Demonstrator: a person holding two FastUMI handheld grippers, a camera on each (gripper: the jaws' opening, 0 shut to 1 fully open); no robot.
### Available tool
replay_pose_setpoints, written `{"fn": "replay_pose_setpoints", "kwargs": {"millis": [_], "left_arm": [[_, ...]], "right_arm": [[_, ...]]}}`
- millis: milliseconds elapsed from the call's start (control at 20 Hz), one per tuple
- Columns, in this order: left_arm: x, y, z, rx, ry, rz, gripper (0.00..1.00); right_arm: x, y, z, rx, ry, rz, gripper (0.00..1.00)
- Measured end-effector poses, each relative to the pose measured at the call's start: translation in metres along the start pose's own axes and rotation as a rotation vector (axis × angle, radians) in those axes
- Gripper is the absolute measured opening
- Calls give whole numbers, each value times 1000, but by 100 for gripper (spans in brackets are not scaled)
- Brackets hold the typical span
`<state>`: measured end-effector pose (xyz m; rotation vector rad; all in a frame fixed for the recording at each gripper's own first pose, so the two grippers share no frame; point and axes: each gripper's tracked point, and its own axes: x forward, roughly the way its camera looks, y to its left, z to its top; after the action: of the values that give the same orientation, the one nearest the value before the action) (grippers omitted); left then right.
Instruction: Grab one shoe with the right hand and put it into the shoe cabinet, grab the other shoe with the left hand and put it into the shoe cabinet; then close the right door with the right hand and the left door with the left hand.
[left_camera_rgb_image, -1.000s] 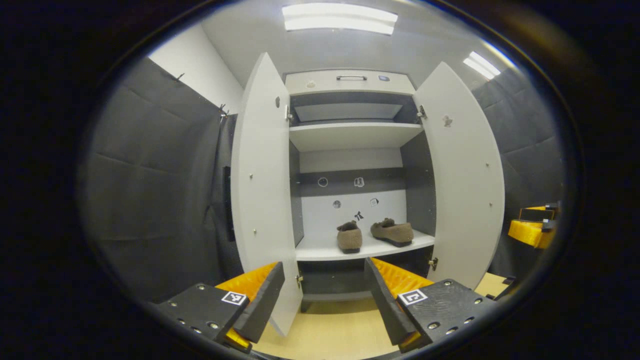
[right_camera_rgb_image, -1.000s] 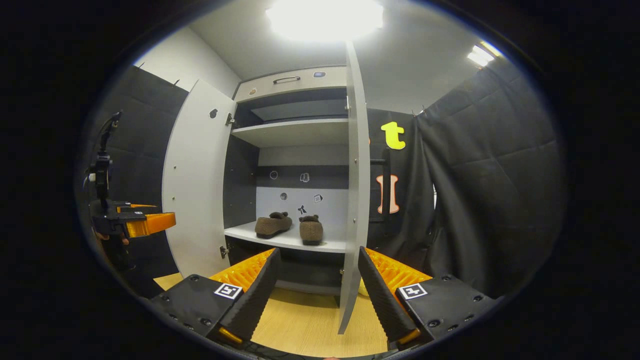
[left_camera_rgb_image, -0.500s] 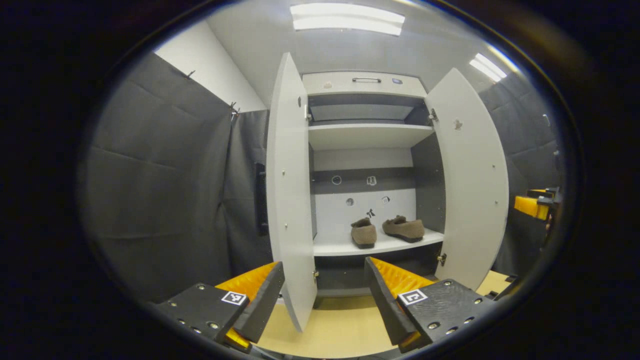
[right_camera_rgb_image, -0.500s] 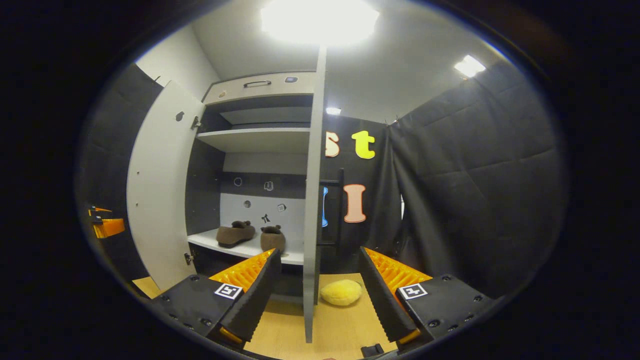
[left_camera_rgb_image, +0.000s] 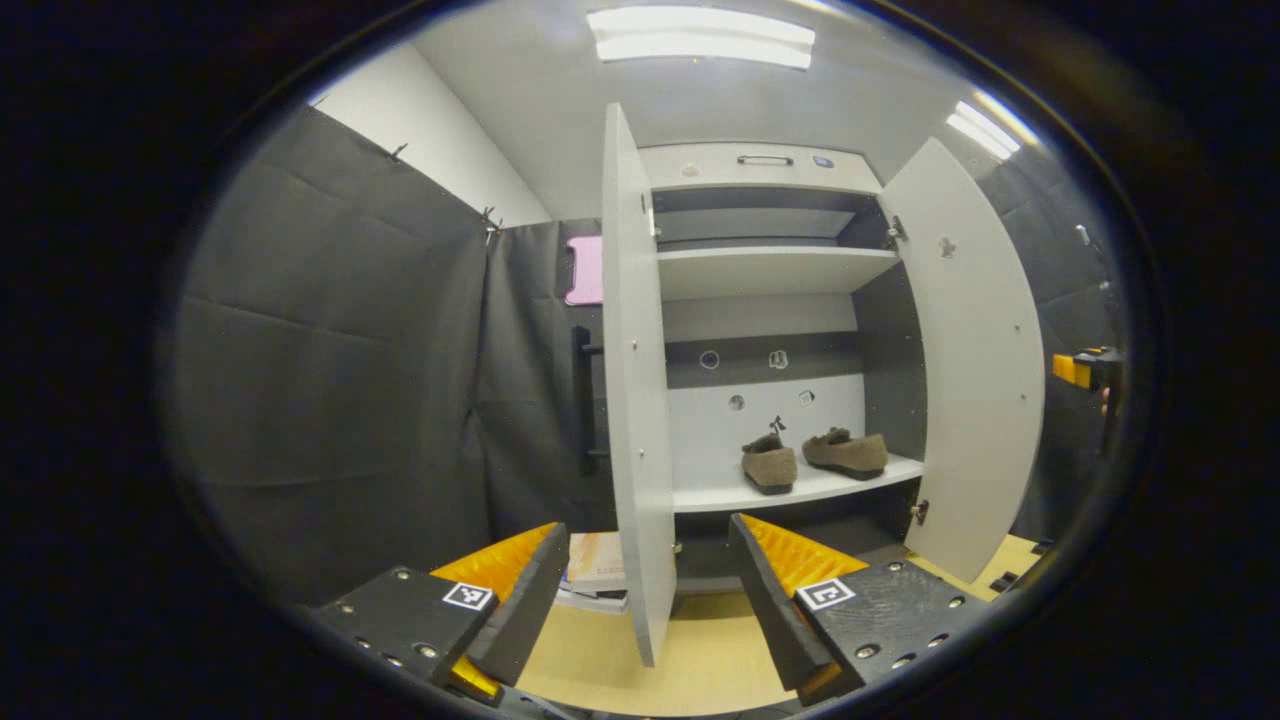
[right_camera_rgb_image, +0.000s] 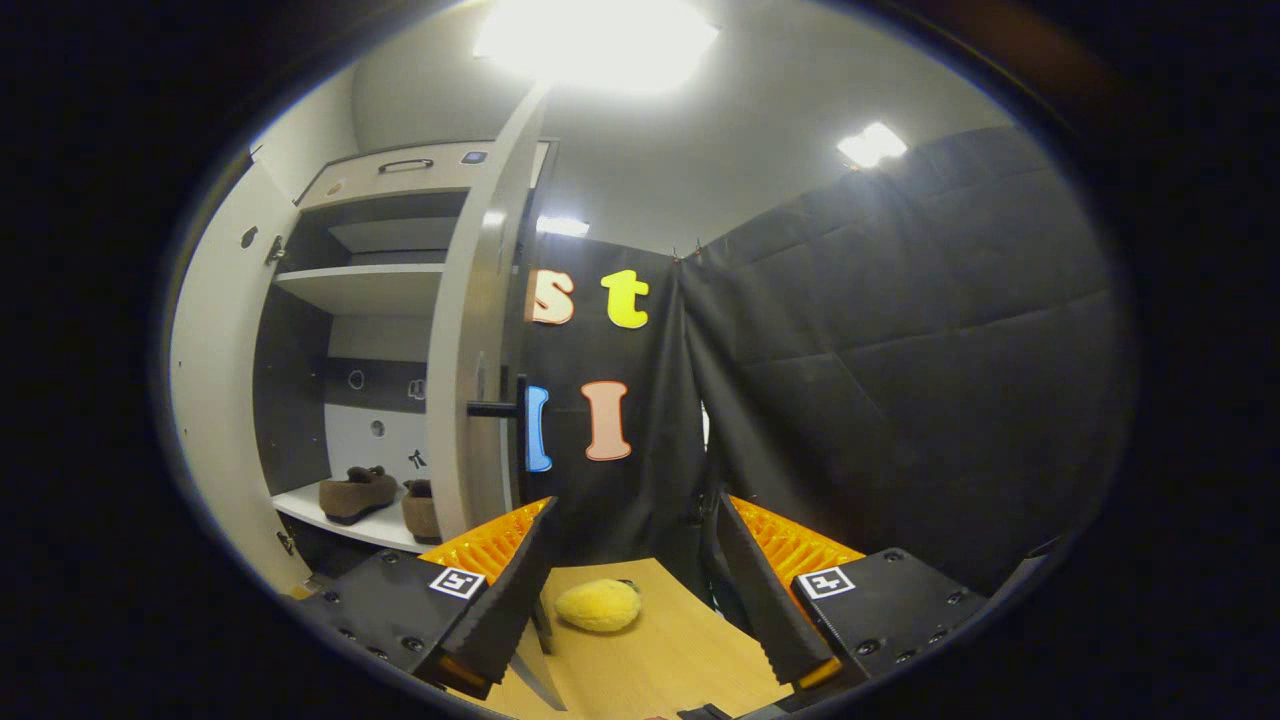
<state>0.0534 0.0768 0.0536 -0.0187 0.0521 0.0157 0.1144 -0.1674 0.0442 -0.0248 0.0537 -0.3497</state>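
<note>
With both shoes (left_camera_rgb_image: 812, 458) on the cabinet (left_camera_rgb_image: 770, 275) shelf, I hold my right gripper (right_camera_rgb_image: 632, 580) spread empty outside its right door (right_camera_rgb_image: 482, 360), ready to push.

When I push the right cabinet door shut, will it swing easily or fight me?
The right door looks like a thin, stiff flat panel, so it should not flex. It hangs on small hinges like the left door, so it probably swings freely. Its bar handle sticks out and could catch the open right tool.
</note>
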Motion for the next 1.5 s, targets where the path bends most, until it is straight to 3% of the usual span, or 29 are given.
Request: {"fn": "replay_pose_setpoints", "kwargs": {"millis": [50, 150, 250, 300, 350, 400, 450, 600, 650, 700, 800, 950, 1000, 1100, 1150, 1200, 1500], "left_arm": [[0, 7, 0, 0, 1, 11, 97], [1, 18, -3, -5, 2, 30, 93], [2, 31, -5, -16, 4, 45, 97], [4, 38, -7, -20, 7, 54, 93], [5, 46, -8, -23, 8, 62, 97], [8, 50, -10, -24, 8, 68, 93], [10, 57, -10, -25, 9, 75, 97], [21, 69, -11, -41, 9, 79, 97], [25, 73, -10, -47, 7, 77, 98], [27, 76, -10, -50, 6, 76, 98], [35, 81, -11, -53, 6, 72, 93], [48, 87, -16, -58, 17, 70, 97], [50, 87, -17, -61, 20, 68, 93], [57, 90, -19, -64, 21, 60, 98], [59, 92, -20, -63, 22, 59, 98], [60, 93, -22, -64, 26, 57, 98], [62, 105, -27, -74, 31, 58, 93]], "right_arm": [[6, -1, -1, 3, 8, -17, 96], [16, -1, -3, 4, 25, -47, 98], [23, 3, -4, 4, 34, -57, 98], [24, 6, -5, 3, 40, -55, 98], [27, 10, -7, -3, 46, -55, 98], [26, 10, -8, -17, 48, -67, 96], [28, 11, -6, -24, 34, -76, 92], [23, 26, -8, -38, 30, -53, 93], [22, 30, -7, -41, 27, -49, 88], [20, 34, -7, -40, 27, -44, 93], [15, 42, -6, -38, 25, -35, 93], [8, 56, -7, -37, 25, -22, 93], [6, 63, -6, -36, 24, -11, 93], [2, 80, -6, -25, 16, 24, 93], [1, 87, -6, -16, 14, 38, 88], [-4, 93, -6, -6, 14, 50, 93], [-6, 125, -8, -10, 7, 86, 93]]}}
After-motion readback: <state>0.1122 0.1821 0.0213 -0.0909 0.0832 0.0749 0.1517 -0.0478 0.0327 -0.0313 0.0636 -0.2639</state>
